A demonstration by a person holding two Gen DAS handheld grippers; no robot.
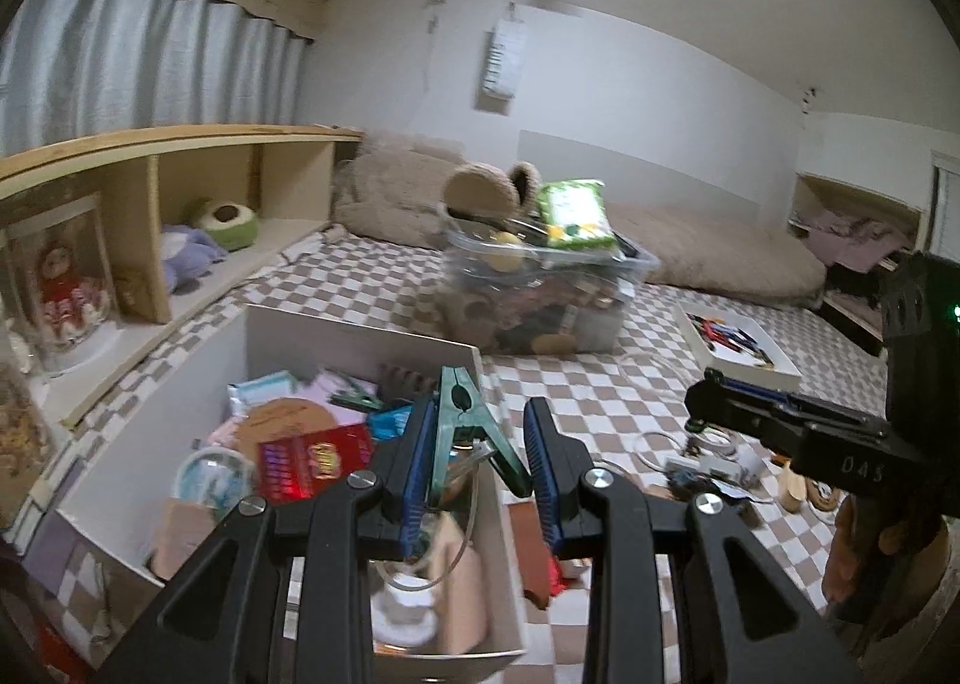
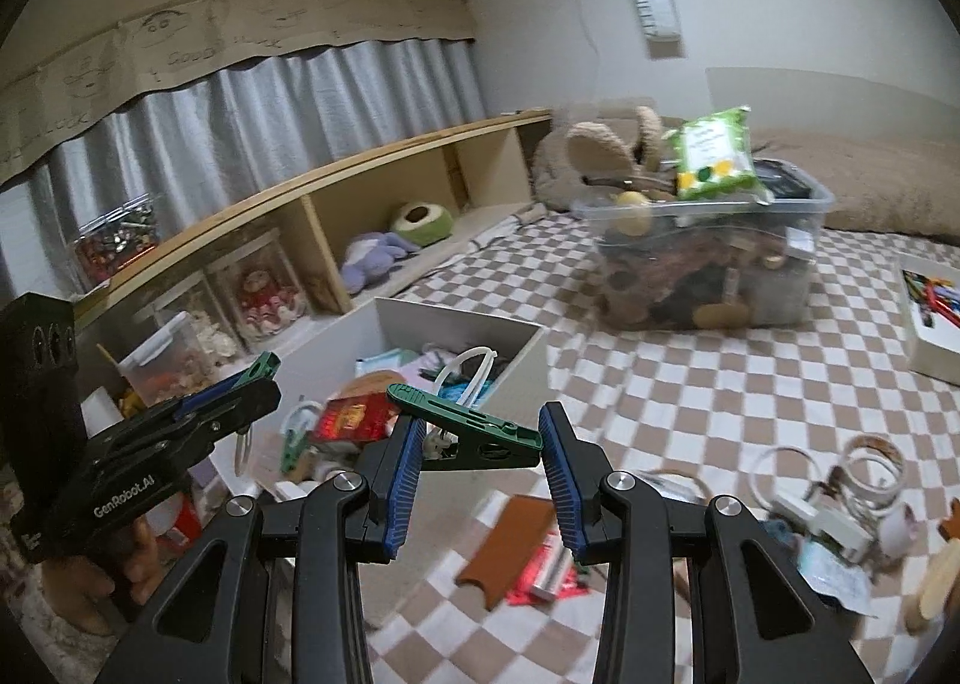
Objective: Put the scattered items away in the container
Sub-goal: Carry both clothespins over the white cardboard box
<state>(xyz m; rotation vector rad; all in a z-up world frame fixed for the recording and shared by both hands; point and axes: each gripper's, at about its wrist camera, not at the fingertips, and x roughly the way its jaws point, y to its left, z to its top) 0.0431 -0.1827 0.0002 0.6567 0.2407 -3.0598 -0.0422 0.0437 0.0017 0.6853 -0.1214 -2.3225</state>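
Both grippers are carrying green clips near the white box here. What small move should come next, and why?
Probably carry the left gripper slightly further over the open white cardboard box and release its green plastic spring clip. The clip is gripped between the jaws, close to the box's near edge. The right gripper can follow with its own green clip.

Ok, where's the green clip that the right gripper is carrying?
In the right wrist view the green clip lies crosswise between the right gripper fingers, held above the checkered blanket beside the white box.
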